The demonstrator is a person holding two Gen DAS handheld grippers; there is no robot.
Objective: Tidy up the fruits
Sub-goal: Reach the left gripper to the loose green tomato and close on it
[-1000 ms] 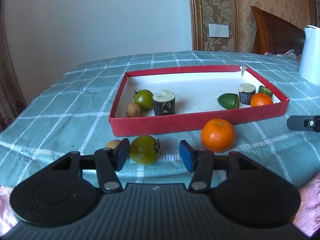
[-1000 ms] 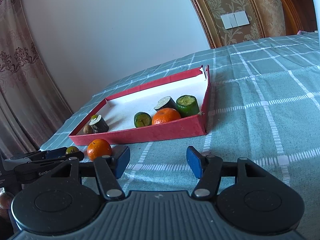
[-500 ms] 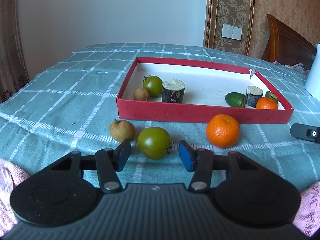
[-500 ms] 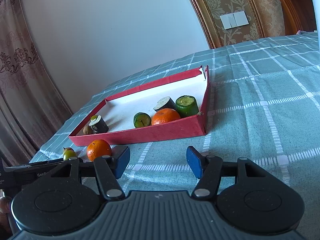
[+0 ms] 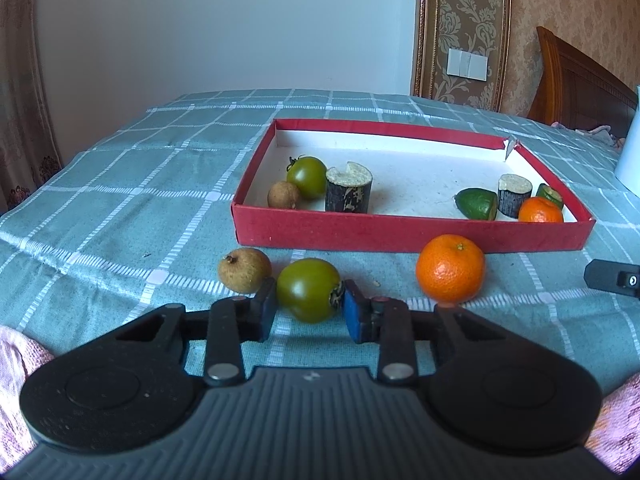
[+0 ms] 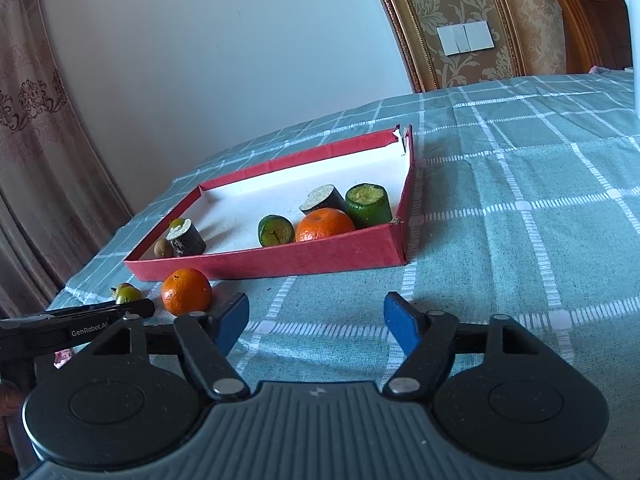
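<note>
Tomato (image 5: 309,289) sits between closing left tongs (image 5: 309,307).

A teal checked tablecloth (image 5: 120,184) covers the table. Behind it stands a plain pale wall (image 5: 224,24), with a patterned curtain (image 6: 36,128) at the left. A white light switch (image 6: 465,38) sits on gold-patterned wallpaper (image 5: 464,4), beside a dark wooden headboard (image 5: 580,80)
</note>
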